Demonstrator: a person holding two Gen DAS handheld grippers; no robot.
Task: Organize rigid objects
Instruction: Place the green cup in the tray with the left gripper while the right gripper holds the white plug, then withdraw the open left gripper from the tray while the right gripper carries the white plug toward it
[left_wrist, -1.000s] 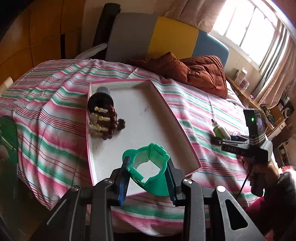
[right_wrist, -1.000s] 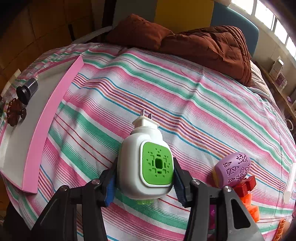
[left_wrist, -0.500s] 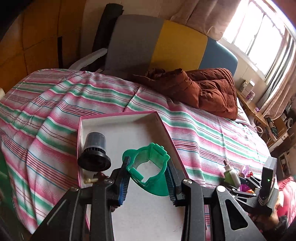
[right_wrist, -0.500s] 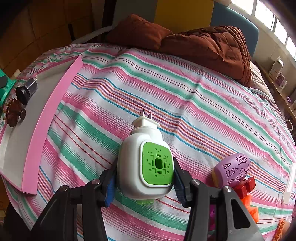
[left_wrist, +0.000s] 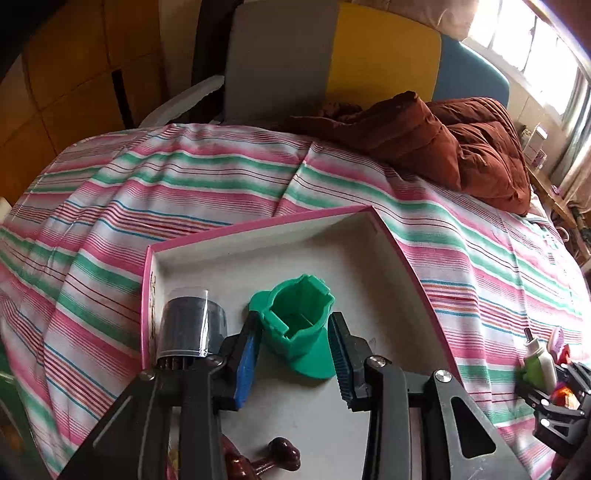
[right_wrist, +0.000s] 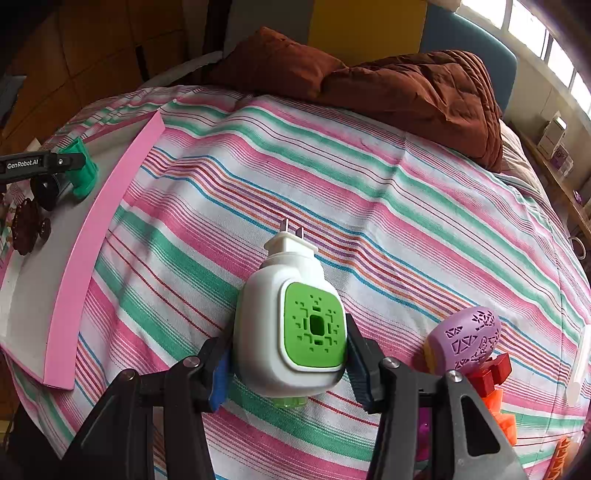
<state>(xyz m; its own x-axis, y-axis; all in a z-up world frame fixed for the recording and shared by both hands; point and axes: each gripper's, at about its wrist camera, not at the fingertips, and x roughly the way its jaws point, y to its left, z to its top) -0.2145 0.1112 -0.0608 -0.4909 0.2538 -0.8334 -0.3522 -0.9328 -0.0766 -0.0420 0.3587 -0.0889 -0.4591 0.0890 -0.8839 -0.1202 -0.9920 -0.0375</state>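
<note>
Placement step judged in hand: green plastic piece carried over the pink-rimmed tray, low above or perhaps touching the white floor; contact not determinable. Left gripper clamped on the piece, blue pads against both flanks, fingers pitched down into the tray and aimed toward the far corner. Dark cylindrical cap just beside the left finger; brown beaded item near the lower edge. Next move judged to call for a short descent if needed, then release without nudging the cap. Right gripper closed on the white-and-green plug-in device, prongs forward, low over the striped bedspread, well apart from the tray. Purple perforated egg and red-orange blocks just beside the right finger, awaiting sorting.
</note>
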